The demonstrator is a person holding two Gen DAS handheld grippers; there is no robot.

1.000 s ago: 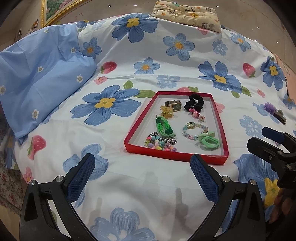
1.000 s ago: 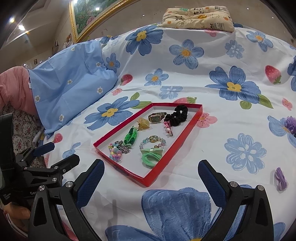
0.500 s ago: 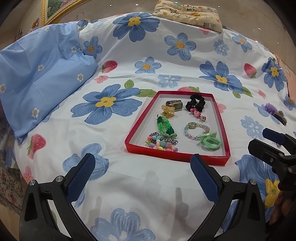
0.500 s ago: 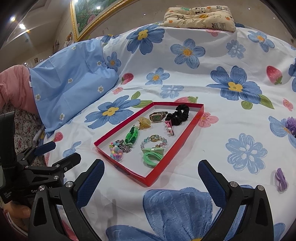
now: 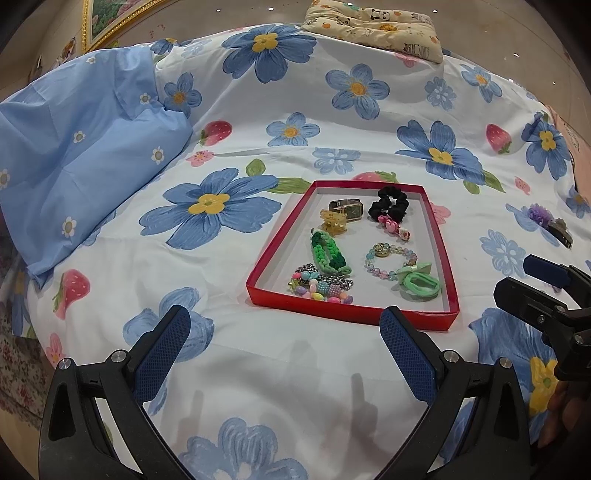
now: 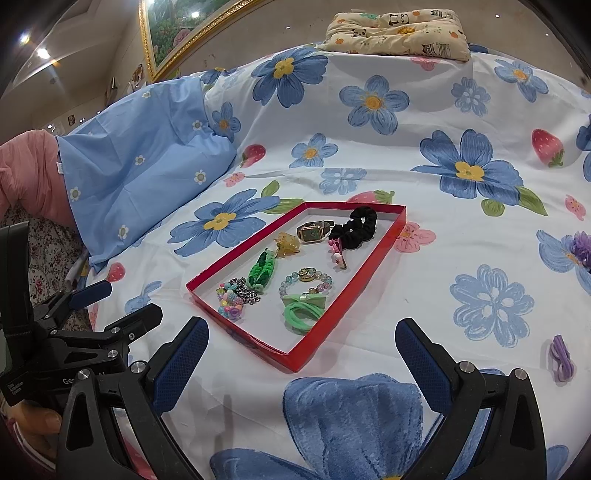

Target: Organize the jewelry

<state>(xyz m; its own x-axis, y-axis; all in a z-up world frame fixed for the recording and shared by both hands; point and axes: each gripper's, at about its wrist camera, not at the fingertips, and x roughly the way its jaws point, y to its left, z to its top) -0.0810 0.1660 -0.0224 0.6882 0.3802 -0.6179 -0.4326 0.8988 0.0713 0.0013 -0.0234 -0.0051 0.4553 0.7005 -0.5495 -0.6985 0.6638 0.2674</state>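
A shallow red tray lies on the flowered bedsheet. In it are a gold watch, a black scrunchie, a yellow claw clip, a green braided band, a bead bracelet, a green hair tie and colourful beads. Outside the tray, a purple flower clip lies far right and a purple hair tie sits near my right gripper. My left gripper hovers open and empty before the tray's near edge. My right gripper is open and empty at the tray's corner.
A light blue pillow lies to the left of the tray. A cream patterned cushion sits at the far edge of the bed. A gold picture frame leans on the wall. A hand holds the left gripper.
Both views drift only slightly; the tray and its contents stay put. Nothing was gripped or let go, and both grippers remain open.
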